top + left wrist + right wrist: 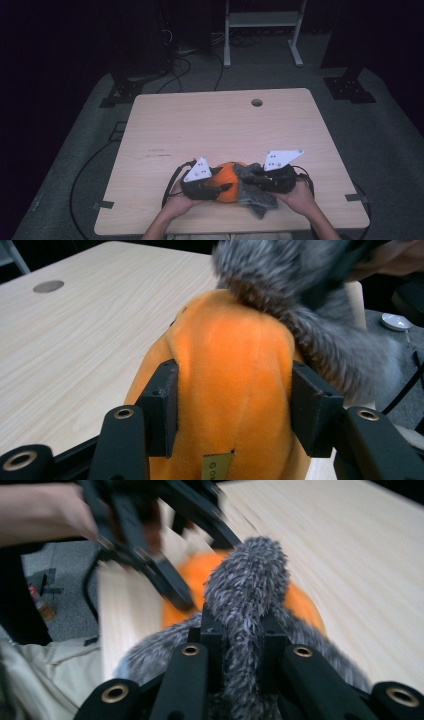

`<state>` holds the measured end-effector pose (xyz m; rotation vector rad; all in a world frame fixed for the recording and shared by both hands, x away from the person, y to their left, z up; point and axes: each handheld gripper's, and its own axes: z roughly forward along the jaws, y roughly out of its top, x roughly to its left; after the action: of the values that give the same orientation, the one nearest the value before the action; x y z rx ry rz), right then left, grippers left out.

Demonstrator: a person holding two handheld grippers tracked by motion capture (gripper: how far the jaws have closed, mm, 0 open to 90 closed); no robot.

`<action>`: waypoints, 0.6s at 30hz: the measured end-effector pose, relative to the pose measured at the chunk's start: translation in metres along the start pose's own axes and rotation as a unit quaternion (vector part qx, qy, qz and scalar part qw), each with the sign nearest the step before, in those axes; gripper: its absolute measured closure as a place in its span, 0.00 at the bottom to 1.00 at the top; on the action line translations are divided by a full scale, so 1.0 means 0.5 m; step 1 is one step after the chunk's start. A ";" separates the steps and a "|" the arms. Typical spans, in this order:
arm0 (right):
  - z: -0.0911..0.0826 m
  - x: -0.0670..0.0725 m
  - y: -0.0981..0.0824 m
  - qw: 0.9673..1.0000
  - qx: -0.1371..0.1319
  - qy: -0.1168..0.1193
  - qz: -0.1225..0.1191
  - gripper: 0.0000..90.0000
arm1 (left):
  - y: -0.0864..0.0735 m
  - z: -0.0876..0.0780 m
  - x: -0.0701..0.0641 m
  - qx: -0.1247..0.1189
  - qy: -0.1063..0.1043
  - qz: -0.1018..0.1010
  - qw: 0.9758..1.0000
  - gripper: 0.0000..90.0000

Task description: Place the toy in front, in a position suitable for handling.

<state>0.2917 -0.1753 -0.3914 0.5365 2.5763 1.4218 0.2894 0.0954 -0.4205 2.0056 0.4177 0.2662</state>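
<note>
My left gripper [235, 415] is clamped on the orange plush [230, 380], and my right gripper [241, 645] is pinched tight on a fold of the grey furry cloth [245, 585]. Both sit touching near the worktop's [200, 125] front edge, cloth draped over the plush's right side.

Light wood-grain rectangular desk [210, 125] with rounded corners, round grey cable hole [257, 102] near far edge. Two strips of dark tape at the near desk edges, one left [103, 205], one right [353, 197]. Floor is grey speckled carpet [390, 150], lit in the middle, falling off to dark at both sides. Black cables [85, 170] loop over the carpet left of the desk and run behind it. White metal frame stand [262, 22] with crossbar and two feet at far centre. Black metal stand bases with bolted plates at far left [122, 92] and far right [350, 87]. Back of room nearly black, walls not readable. Dim overall light.
</note>
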 end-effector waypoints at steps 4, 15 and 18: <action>-0.013 -0.014 -0.016 1.000 0.017 -0.022 0.014 0.87 | 0.005 0.008 -0.006 0.004 0.004 0.013 1.000 0.50; -0.015 -0.016 -0.014 0.999 0.021 -0.038 0.006 0.87 | 0.005 0.009 -0.005 0.001 0.000 0.010 1.000 0.50; -0.032 -0.002 -0.001 1.000 -0.010 -0.018 0.004 0.87 | 0.015 0.011 -0.006 -0.002 0.003 0.011 1.000 0.50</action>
<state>0.2878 -0.1886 -0.3835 0.5664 2.5325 1.4247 0.2899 0.0867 -0.4164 2.0068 0.3996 0.2868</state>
